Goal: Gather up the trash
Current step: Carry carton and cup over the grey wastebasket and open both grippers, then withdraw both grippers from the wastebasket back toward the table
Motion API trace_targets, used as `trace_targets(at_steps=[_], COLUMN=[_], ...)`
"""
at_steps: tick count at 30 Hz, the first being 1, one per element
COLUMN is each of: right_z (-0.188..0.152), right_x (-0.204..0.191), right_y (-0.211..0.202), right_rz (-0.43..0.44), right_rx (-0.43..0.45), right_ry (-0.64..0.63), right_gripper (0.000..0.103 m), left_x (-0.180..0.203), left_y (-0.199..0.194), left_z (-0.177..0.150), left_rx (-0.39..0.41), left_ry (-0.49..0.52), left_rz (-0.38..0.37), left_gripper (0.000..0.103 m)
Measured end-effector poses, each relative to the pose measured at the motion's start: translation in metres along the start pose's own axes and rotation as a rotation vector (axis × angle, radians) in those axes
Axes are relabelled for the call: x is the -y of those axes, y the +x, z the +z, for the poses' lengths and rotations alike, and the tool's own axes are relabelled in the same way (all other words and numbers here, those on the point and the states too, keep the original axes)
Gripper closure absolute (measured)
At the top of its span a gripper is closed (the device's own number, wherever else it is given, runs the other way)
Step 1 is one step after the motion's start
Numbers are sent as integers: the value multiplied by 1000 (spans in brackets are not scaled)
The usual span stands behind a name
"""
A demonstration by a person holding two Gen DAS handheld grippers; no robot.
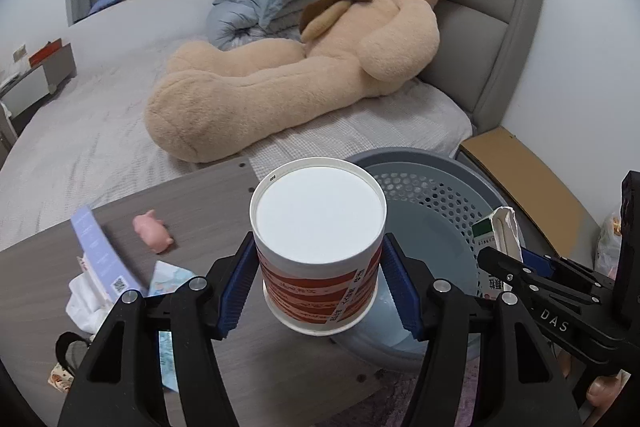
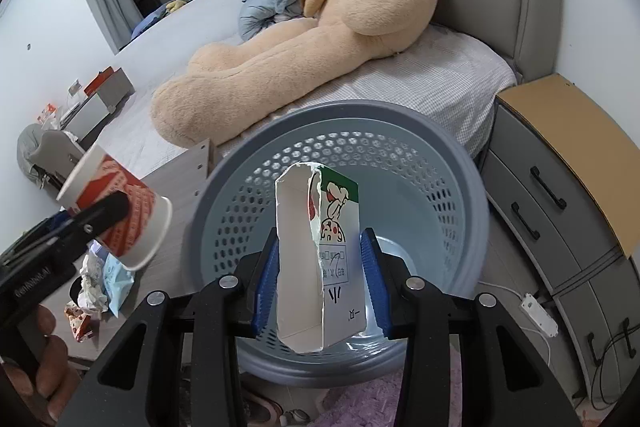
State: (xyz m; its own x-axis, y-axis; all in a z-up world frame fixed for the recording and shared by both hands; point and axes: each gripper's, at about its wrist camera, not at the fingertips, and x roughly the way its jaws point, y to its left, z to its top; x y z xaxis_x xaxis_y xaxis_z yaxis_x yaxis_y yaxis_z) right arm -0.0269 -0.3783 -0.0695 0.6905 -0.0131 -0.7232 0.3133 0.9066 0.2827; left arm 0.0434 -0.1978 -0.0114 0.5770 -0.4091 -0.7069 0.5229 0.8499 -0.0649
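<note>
1. Grey-blue bin (image 2: 440, 163) is the landmark; it stands beside the desk (image 1: 224, 187), at the foot of the bed's side.
2. Right gripper (image 2: 320, 279) clamps a torn carton (image 2: 316, 251), held upright right over the bin mouth. Judgement: just spread the jaws here and it should fall in clean.
3. Left gripper (image 1: 320, 287) is closed on a red-and-white cup (image 1: 320, 247), bottom facing the camera, sitting over the bin's desk-side rim. Judgement: carry it further over the bin's centre before release, or it may clip the rim and roll onto the desk.
4. Keep the two grippers apart over the bin; they are near each other.
5. More trash left on the desk beside the bin: wrappers (image 2: 104, 279), crumpled paper. Pink pig toy (image 1: 154, 235) probably not trash.
6. Hard to tell: cup's open end faces away, so contents unknown; bin floor mostly hidden behind the carton; carton print unreadable.
</note>
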Motion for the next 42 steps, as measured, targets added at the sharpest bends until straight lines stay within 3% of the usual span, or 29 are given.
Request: trace_targets(at_steps=[8, 16, 21, 26, 42], right_z=[3, 6, 8, 9, 6], right_x=[26, 39, 42, 45, 40], right_y=[14, 26, 26, 25, 24], right_rz=[23, 48, 53, 61, 57], right_rx=[-31, -40, -31, -21, -24], right_ry=[29, 46, 45, 60, 57], right_gripper=[64, 63, 54, 49, 46], left_x=[32, 37, 37, 35, 24], left_y=[33, 48, 47, 51, 43], left_z=[3, 7, 7, 7, 3], left_rx=[-62, -93, -90, -96, -85], left_ry=[52, 44, 36, 28, -4], left_rz=[-10, 4, 10, 17, 34], left_gripper=[43, 42, 29, 28, 22])
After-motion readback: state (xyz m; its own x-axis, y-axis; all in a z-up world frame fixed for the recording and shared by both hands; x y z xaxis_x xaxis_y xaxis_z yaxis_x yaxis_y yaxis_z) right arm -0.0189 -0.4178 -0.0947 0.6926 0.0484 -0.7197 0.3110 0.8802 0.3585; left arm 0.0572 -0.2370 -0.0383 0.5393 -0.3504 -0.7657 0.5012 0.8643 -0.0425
